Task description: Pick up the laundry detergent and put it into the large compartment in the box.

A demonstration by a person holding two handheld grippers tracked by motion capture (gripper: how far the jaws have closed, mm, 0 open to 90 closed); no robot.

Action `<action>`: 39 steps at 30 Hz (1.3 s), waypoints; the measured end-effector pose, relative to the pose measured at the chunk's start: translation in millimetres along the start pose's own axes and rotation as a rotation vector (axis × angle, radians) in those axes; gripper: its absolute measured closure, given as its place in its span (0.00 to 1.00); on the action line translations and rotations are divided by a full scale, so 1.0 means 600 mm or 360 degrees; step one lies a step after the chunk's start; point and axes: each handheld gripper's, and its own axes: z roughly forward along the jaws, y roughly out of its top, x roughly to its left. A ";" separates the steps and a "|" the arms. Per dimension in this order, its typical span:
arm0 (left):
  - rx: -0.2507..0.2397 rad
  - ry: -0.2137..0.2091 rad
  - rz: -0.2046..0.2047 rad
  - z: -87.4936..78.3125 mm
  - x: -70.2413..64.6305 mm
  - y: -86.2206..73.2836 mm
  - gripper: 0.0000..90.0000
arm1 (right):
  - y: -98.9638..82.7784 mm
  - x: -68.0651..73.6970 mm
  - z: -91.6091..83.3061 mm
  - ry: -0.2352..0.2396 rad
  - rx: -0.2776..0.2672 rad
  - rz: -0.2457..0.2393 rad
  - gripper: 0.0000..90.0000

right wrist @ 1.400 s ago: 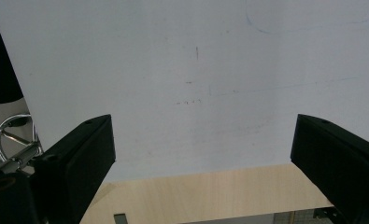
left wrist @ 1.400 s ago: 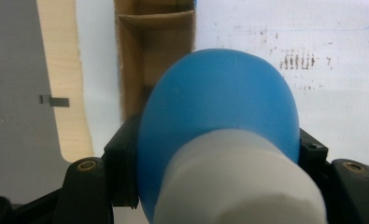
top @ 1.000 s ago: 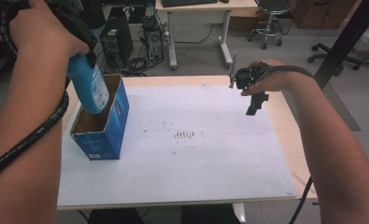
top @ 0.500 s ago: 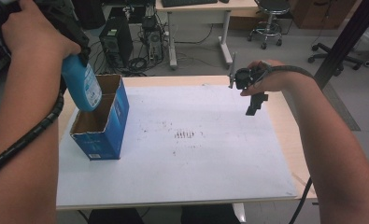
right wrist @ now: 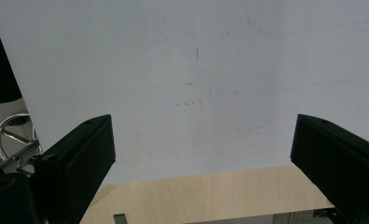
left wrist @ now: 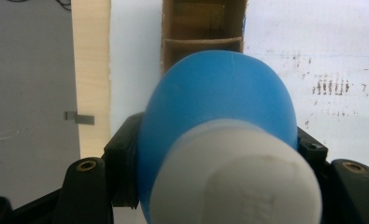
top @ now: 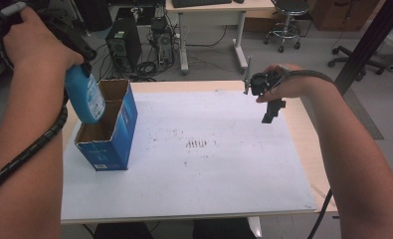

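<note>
We have the blue bottle [top: 86, 97] clamped in the left gripper [top: 79, 57], whose jaws press on its shoulder just below the white cap [left wrist: 238, 179]. It hangs tilted, base down, over the open top of the blue carton [top: 109, 129], which stands at about nine o'clock on the bench [top: 303, 124].

We judge the bottle to be smooth moulded plastic: stiff enough to take a firm squeeze, but rounded and likely slippery, so the grip belongs where we have it, on the narrowing shoulder under the cap, where the jaws can seat against the swell of the body. Its weight depends on how full it is, which we cannot tell. The carton looks like light cardboard that could tip or slide if the bottle catches its rim.

The right gripper [top: 267, 97] waits at about two o'clock, its jaws spread wide with nothing between them.

The high view gives us the bottle's tilt and how its base sits against the carton's mouth. The left gripper view instead shows a cardboard divider [left wrist: 203, 41] crossing the carton's inside just beyond the bottle. The right gripper view shows the white sheet [right wrist: 196, 70] and the bench's wooden edge.
</note>
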 end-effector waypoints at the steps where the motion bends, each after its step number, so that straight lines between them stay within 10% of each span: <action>1: 0.0002 -0.0003 -0.0004 0.003 0.001 0.000 0.41 | 0.000 0.001 0.000 0.0001 0.0003 0.0002 0.07; 39: 0.0085 -0.0026 0.0005 0.139 0.009 -0.008 0.41 | 0.001 0.005 0.001 -0.0008 -0.0006 -0.0008 0.07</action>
